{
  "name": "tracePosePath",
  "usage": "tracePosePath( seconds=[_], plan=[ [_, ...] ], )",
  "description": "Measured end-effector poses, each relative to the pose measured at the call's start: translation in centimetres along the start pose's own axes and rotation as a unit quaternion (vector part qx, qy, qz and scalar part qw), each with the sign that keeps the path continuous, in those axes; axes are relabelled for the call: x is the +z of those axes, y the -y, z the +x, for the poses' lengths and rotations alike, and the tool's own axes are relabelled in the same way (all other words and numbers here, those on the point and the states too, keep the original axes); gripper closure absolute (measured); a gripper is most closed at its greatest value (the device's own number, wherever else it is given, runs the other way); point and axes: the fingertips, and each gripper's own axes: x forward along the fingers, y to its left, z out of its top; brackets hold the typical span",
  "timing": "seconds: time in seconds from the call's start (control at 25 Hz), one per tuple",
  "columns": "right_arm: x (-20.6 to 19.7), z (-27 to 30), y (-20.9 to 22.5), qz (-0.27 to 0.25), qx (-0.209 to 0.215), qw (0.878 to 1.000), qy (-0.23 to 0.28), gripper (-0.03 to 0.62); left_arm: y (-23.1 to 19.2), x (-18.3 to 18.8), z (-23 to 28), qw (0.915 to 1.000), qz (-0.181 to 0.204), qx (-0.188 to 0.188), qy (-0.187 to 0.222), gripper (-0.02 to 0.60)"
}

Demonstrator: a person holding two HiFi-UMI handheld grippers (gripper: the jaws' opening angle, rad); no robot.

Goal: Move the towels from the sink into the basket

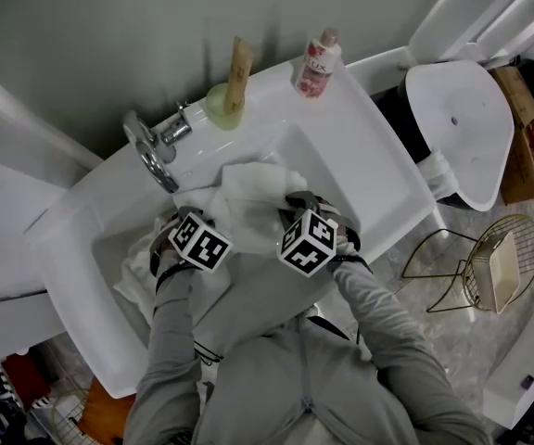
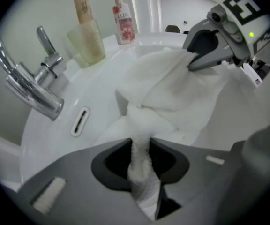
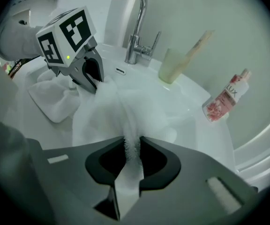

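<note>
White terry cloth sits mid-frame: a towel [image 1: 248,188] bunched in the sink [image 1: 378,156] and pinched at two places. The left gripper [image 2: 139,157] has its jaws squeezed tight on a twisted fold of it. The right gripper [image 3: 131,156] is clamped just as hard on another fold, with the cloth draped between them over the basin. A second towel [image 1: 135,272] lies crumpled at the basin's lower left. Along the rim toward the top stand the faucet [image 1: 151,151], a cup [image 1: 222,109] with a tube in it and a pink bottle [image 1: 316,66]. The wire basket [image 1: 527,248] sits on the floor at the right edge, below the toilet [image 1: 462,128] and well apart from the sink.
</note>
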Motion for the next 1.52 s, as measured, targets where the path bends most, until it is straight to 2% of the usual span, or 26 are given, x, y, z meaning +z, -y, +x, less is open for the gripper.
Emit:
tracePosePath(
  seconds=[0.28,0.48,0.64,0.8,0.96,1.12,1.32,1.52],
  plan=[
    [2.0,-5.0,2.4,0.020,-0.044,0.997,0.068,0.530,-1.6,3.4,-5.5,0.9963,-0.020,0.039,0.073,0.433],
    [2.0,-9.0,4.3,0.025,-0.080,0.991,0.107,0.530,-1.2,6.8,-9.0,0.9910,-0.008,0.075,0.110,0.434],
    [1.0,-13.3,6.4,0.035,-0.118,0.982,0.141,0.530,0.4,9.9,-12.4,0.9836,0.003,0.102,0.149,0.436],
    [-1.3,-18.8,8.4,0.049,-0.162,0.971,0.172,0.530,3.0,14.0,-16.4,0.9726,0.023,0.130,0.192,0.436],
    [-5.8,-24.3,10.1,0.072,-0.208,0.957,0.187,0.530,7.7,18.4,-19.5,0.9612,0.060,0.143,0.228,0.436],
    [-12.3,-29.4,11.0,0.102,-0.251,0.945,0.181,0.530,14.1,22.9,-20.7,0.9525,0.102,0.133,0.255,0.436],
    [-22.1,-35.0,11.1,0.147,-0.299,0.931,0.150,0.530,23.8,28.4,-20.5,0.9424,0.162,0.096,0.276,0.436],
    [-32.7,-40.6,10.5,0.202,-0.346,0.909,0.113,0.530,34.4,33.6,-20.0,0.9249,0.229,0.053,0.298,0.436]
  ],
)
